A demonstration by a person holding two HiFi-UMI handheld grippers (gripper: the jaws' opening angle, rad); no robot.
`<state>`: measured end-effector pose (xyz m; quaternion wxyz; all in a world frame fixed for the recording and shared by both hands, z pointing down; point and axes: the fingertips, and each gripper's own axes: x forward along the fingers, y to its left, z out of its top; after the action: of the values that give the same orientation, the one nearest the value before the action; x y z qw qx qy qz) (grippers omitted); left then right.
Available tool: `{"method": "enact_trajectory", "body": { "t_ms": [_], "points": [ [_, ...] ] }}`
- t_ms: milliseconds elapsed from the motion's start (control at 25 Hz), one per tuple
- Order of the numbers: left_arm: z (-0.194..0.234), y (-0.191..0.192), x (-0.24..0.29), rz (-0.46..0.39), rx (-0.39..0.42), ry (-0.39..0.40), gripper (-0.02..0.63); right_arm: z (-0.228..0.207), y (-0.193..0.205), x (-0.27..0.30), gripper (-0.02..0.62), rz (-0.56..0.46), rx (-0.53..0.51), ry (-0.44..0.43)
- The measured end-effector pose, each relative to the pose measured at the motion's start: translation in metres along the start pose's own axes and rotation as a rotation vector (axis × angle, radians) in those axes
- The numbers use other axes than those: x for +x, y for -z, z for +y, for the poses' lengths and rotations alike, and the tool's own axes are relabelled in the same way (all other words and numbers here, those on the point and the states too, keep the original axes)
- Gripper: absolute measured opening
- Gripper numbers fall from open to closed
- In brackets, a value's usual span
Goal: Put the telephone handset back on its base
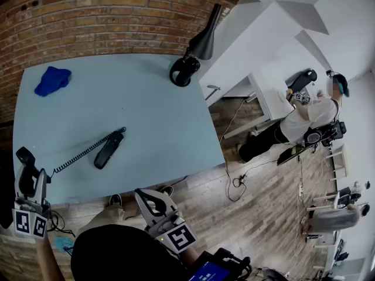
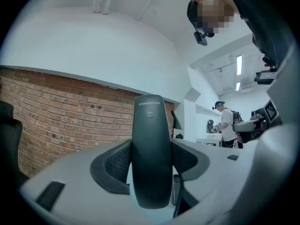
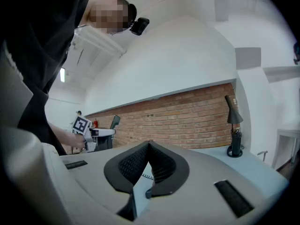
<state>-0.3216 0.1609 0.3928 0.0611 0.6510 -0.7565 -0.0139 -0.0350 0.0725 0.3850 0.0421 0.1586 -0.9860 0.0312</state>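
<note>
Handset [image 1: 109, 150]: flat on the desk [image 1: 158, 122], left of middle, well in from the near edge, not on its base.
Cord [image 1: 82, 155]: coiled, trailing from the handset out past the near-left edge towards the left tool.
Left tool [image 1: 30, 186]: off the desk's near-left corner, clenched wide on the black telephone base [image 2: 150, 144], pads against both its sides.
Right tool [image 3: 149, 146]: below the near edge, over the wood floor [image 1: 258, 215], pads pinched together, empty.
Open room: broad stretch of desk right of and behind the handset.
Far edge: blue cloth [image 1: 53, 79] at the left corner, black lamp [image 1: 196, 45] at the right corner, both well apart from the handset.
</note>
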Motion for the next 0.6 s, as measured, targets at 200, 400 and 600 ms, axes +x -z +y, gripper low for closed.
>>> {"method": "enact_trajectory", "body": {
  "t_ms": [200, 400, 600],
  "points": [
    [-0.003, -0.001, 0.002, -0.011, 0.032, -0.002, 0.279, -0.005, 0.005, 0.012, 0.015, -0.034, 0.094, -0.047],
    [-0.014, 0.007, 0.014, 0.012, 0.035, 0.019, 0.279, -0.016, 0.013, 0.012, 0.015, -0.018, 0.102, -0.041],
    [-0.022, 0.028, 0.032, 0.07, 0.052, 0.055, 0.279, -0.029, 0.022, 0.018, 0.015, -0.012, 0.14, -0.021]
  ]
}}
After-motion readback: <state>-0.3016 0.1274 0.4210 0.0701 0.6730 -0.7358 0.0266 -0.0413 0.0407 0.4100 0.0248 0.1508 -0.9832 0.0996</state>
